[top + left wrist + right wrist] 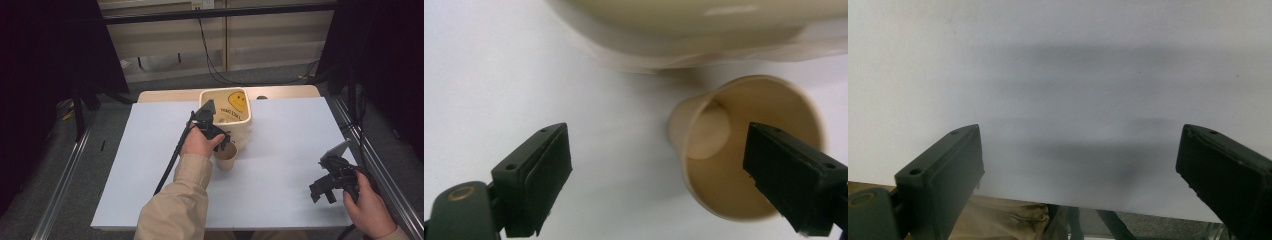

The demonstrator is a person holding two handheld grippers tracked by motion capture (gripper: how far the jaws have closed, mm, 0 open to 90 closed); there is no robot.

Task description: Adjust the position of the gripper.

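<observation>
**Left gripper over the cup, right gripper idle**

The left gripper (216,134) hangs over a paper cup (226,156) near the table's middle, its jaws spread wide. In the left gripper view its jaws stand well apart: one jaw lies over bare white table (514,75), the other overlaps the cup's (744,150) open rim, and nothing is clamped between them. The cup stands upright and looks empty, its bottom visible. Just beyond it, at the far edge, sits a cream tub (226,111) with a yellow smiley inside; cup and tub are close together, whether touching I cannot tell.

The right gripper (322,194) is held low at the near right, well apart from the cup. Its jaws gape too, with bare table (1063,75) between them.
</observation>
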